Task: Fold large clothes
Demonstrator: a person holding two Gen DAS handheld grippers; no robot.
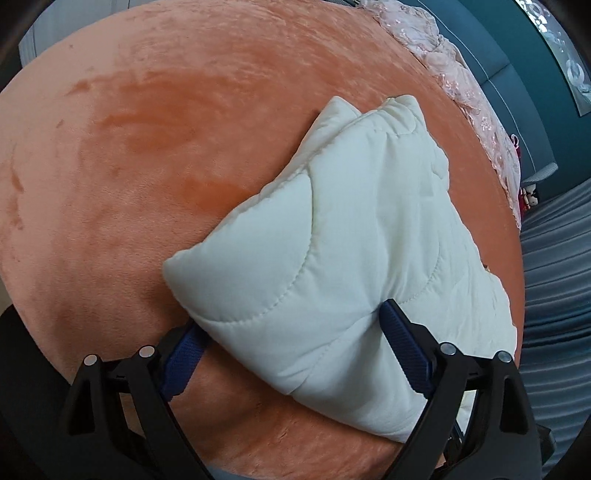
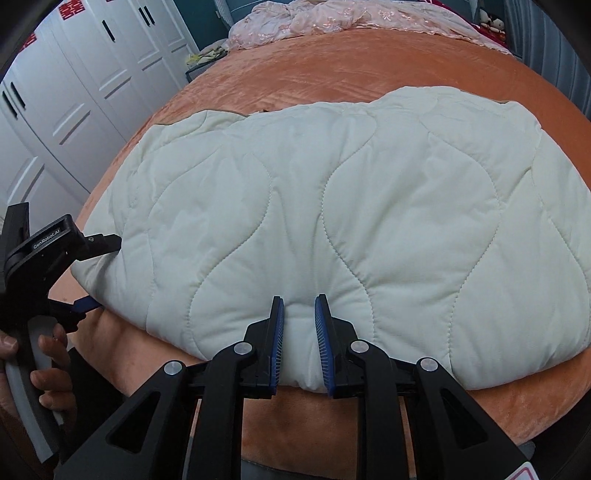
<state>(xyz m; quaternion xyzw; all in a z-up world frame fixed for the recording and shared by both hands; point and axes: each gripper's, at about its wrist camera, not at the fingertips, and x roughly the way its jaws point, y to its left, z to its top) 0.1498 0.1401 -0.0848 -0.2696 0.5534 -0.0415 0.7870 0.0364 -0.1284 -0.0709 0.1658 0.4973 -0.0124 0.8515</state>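
Observation:
A cream quilted padded garment [image 2: 332, 206] lies folded on an orange plush bedspread [image 2: 369, 62]. It also shows in the left wrist view [image 1: 332, 258], seen from its end. My left gripper [image 1: 295, 332] has its blue-padded fingers wide apart around the garment's near corner, one under its edge, one pressed into its top. In the right wrist view the left gripper [image 2: 92, 273] sits at the garment's left end. My right gripper [image 2: 299, 310] pinches a bulge of the garment's near edge between its narrowly spaced pads.
A pink lace cover [image 2: 332, 22] lies bunched at the bed's far end, also in the left wrist view [image 1: 461, 92]. White wardrobe doors [image 2: 74, 92] stand left of the bed. A teal wall [image 1: 517, 74] and grey curtain [image 1: 554, 277] are at the right.

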